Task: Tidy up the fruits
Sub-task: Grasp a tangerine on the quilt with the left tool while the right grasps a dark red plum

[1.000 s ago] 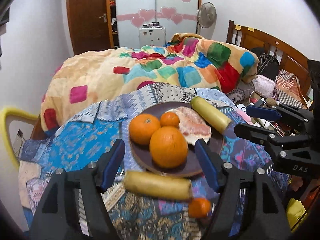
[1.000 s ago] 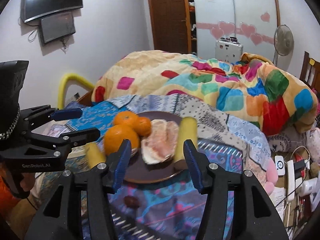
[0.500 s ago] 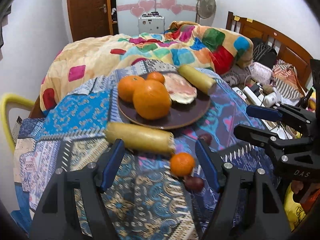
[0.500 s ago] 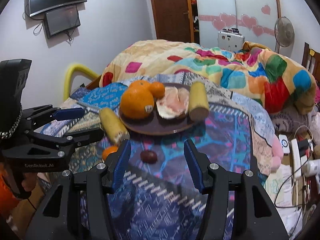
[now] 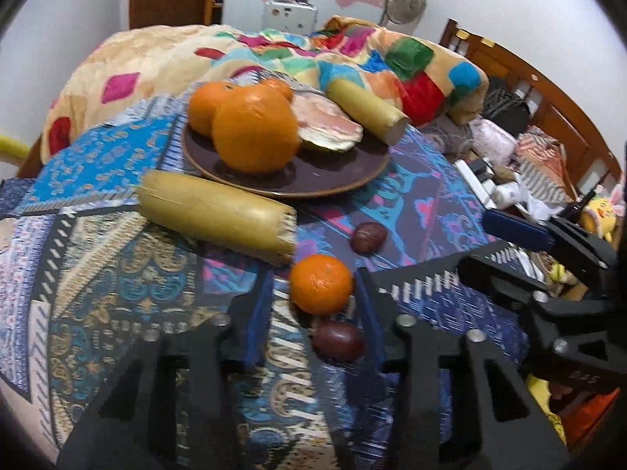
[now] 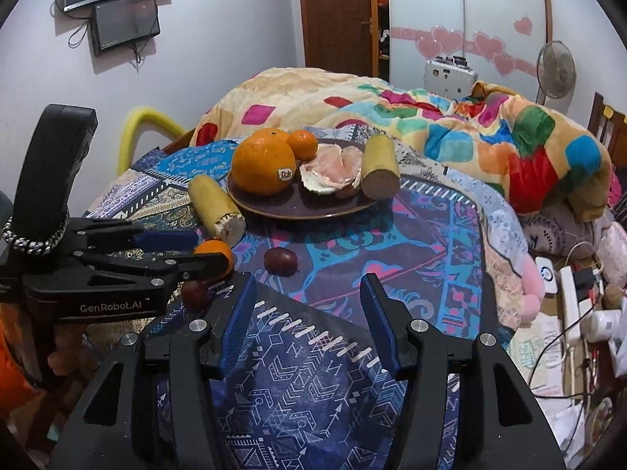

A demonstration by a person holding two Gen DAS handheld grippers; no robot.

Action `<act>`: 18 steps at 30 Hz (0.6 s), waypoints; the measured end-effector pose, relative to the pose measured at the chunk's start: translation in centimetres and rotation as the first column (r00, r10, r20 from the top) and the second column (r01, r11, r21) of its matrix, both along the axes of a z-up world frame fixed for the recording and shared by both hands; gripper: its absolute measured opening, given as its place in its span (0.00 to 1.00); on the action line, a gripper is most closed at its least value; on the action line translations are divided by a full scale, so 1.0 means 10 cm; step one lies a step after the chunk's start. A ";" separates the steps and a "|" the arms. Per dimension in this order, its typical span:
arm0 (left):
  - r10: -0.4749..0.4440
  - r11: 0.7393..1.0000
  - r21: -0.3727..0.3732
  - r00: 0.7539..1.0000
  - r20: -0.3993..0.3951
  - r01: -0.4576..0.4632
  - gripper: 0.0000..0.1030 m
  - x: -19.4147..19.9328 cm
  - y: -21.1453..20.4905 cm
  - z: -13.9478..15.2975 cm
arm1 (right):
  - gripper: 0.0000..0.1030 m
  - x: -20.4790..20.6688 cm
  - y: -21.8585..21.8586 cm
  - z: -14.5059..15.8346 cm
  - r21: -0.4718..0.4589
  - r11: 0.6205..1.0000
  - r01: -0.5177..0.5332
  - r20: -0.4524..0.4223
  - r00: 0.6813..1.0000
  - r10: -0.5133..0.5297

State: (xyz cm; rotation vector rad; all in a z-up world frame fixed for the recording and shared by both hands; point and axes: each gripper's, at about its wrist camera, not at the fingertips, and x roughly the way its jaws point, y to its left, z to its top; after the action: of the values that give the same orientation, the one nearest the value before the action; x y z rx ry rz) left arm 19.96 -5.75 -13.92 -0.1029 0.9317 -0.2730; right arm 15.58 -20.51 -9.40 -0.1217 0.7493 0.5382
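Oranges already sit on the plate (image 5: 333, 186); the left gripper (image 5: 313, 293), jaws just closing around a loose tangerine (image 5: 321, 284), hasn't visibly clamped it, while the right gripper (image 6: 309, 313) gapes empty.

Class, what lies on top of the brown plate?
On the brown plate: a big orange, smaller oranges behind it, peeled pinkish fruit, and one end of a yellow log-shaped piece. Anything behind the big orange stays hidden.

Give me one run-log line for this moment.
left gripper: closing around small orange, contact unclear | right gripper: open, empty | plate: holds oranges
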 end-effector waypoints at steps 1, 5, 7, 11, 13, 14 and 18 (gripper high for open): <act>-0.010 1.000 0.005 1.000 -0.003 0.011 0.32 0.00 -0.03 -0.01 | 0.50 0.00 0.00 -0.02 0.001 1.000 0.000 -0.003 1.000 0.000; -0.020 0.997 0.072 0.999 0.039 0.017 0.32 -0.04 -0.13 0.02 | 0.50 0.03 0.01 -0.06 0.003 1.000 -0.002 -0.017 1.000 0.002; -0.022 0.996 0.083 0.998 0.055 0.018 0.32 -0.06 -0.13 0.04 | 0.50 0.04 0.03 -0.07 0.000 1.000 -0.008 -0.018 1.000 0.008; -0.011 0.996 0.089 0.995 0.100 0.002 0.32 -0.11 -0.05 0.17 | 0.50 0.08 0.11 -0.07 -0.013 1.000 -0.024 -0.017 1.000 0.024; 0.003 0.995 0.094 0.992 0.123 -0.015 0.32 -0.12 0.01 0.25 | 0.50 0.12 0.16 -0.09 -0.029 0.999 -0.036 -0.018 0.999 0.035; 0.010 0.995 0.095 0.991 0.135 -0.023 0.32 -0.13 0.05 0.28 | 0.50 0.13 0.19 -0.10 -0.035 0.999 -0.041 -0.020 0.999 0.040; 0.034 0.994 0.101 0.986 0.162 -0.051 0.32 -0.12 0.21 0.37 | 0.50 0.22 0.30 -0.16 -0.053 0.996 -0.068 -0.051 0.997 0.065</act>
State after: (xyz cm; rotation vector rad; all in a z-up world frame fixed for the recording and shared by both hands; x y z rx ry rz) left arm 18.79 -3.63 -10.20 -0.0037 0.7815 -0.1891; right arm 17.81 -17.51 -10.98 -0.1858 0.8100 0.5858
